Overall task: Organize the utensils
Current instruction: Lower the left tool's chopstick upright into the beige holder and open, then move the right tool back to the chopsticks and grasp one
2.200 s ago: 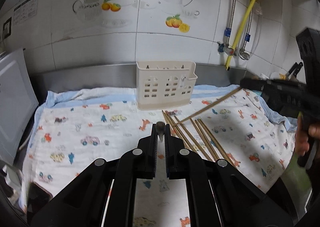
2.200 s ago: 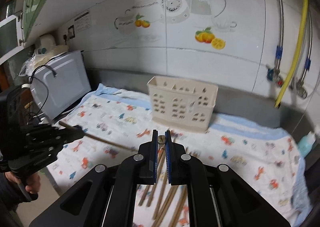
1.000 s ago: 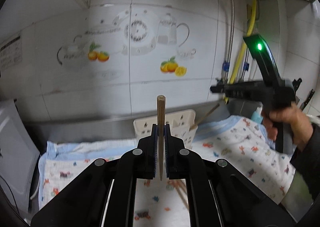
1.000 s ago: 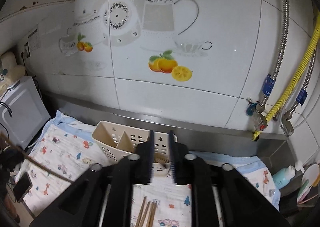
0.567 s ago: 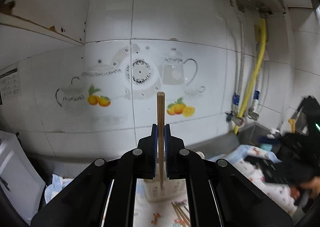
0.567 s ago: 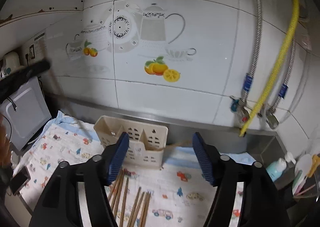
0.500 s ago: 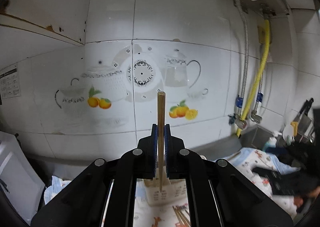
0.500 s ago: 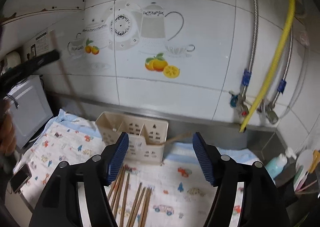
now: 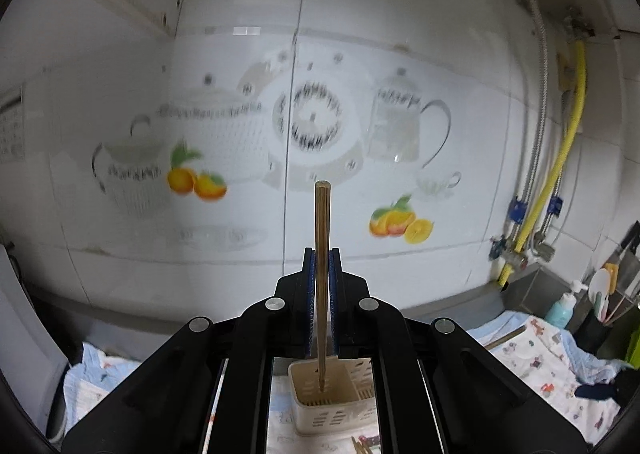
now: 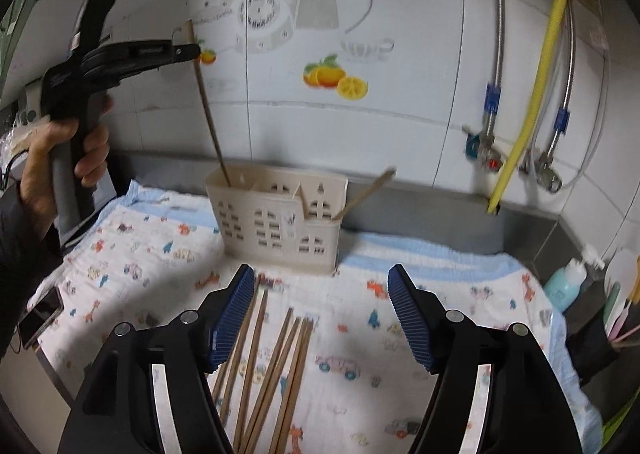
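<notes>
One chopstick point(image 9: 322, 254) is pinched upright by the left gripper point(image 9: 321, 306), its lower tip in the holder point(image 10: 276, 214)'s left compartment. The right gripper point(image 10: 321, 318), jaws spread and just opened further, hangs empty in front of the holder over loose chopsticks point(image 10: 272, 366) on the cloth point(image 10: 132, 266). Another chopstick point(image 10: 364, 190) leans from the holder's right compartment.

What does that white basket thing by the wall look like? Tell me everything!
The utensil holder is cream plastic with window-shaped cutouts and dividers inside. It stands upright on the patterned cloth by the tiled wall. One chopstick leans out of its right compartment; another chopstick, held by the left hand-held gripper, dips into its left compartment.
</notes>
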Motion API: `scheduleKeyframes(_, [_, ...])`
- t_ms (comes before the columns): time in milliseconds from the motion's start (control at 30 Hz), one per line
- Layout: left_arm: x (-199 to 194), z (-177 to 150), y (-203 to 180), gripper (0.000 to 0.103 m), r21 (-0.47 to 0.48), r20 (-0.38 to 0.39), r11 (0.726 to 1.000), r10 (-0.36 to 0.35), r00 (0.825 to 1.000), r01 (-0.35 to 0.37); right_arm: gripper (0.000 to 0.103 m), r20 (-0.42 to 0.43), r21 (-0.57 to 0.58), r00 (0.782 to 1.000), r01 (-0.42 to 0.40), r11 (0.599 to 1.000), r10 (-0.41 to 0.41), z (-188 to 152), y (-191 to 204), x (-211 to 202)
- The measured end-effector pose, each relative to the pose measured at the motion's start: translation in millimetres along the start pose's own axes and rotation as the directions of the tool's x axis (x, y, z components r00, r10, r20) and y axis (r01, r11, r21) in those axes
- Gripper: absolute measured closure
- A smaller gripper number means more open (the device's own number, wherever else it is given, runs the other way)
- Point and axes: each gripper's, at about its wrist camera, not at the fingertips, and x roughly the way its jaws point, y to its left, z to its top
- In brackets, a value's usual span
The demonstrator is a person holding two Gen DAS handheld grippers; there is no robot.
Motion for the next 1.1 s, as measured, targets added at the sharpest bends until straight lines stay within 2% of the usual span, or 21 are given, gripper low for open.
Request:
scheduleKeyframes(267, [22,-25,8,0.097,-0.01,-0.088,1.0,-0.001,0.996,0.0,0.036,-0.04,0.024,0.999,-0.003,1.0,0.004,-46,8,-2])
scheduleKeyframes(400, [22,-26,9,0.096,-0.022,-0.087,1.0,-0.007,0.996,0.005,0.036,-0.046,0.046,0.999,0.002,0.999,0.0,-64,9,-11])
scheduleKeyframes(533, [11,-21,8,0.095,-0.026,-0.083,1.0,-0.015,0.996,0.013,0.036,-0.059,0.066,0.998,0.012,0.998,-0.008,-83,10,-19])
scheduleKeyframes(700, [-25,-20,10,0.093,-0.029,-0.065,0.999,-0.019,0.998,0.017,0.036,-0.085,0.093,0.996,0.005,0.996,0.003,-113,14,-28])
scheduleKeyframes(733, [-33,-22,11,0.09,-0.029,-0.063,0.999,-0.018,0.998,0.016,0.036,-0.089,0.098,0.996,0.008,0.995,0.001,-121,16,-30])
scheduleKeyframes(767, [-44,-26,13,0.079,-0.031,-0.066,0.999,-0.017,0.998,0.015,0.038,-0.095,0.099,0.995,0.011,0.995,-0.001,-126,18,-31])
scheduleKeyframes(833, [-62,-33,16,0.065,-0.042,-0.064,0.999,-0.004,0.998,0.001,0.042,-0.105,0.103,0.994,0.018,0.995,-0.007,-138,21,-33])
scheduleKeyframes(967, [-93,-55,21,0.062,-0.049,-0.085,0.999,-0.015,0.996,0.011,0.05,-0.135,0.101,0.991,0.018,0.995,-0.004,-161,30,-33])
scheduleKeyframes(1100, [-123,-87,28,0.057,-0.076,-0.122,0.997,-0.018,0.992,0.008,0.062,-0.15,0.127,0.989,0.006,0.992,0.013,-182,35,-32])
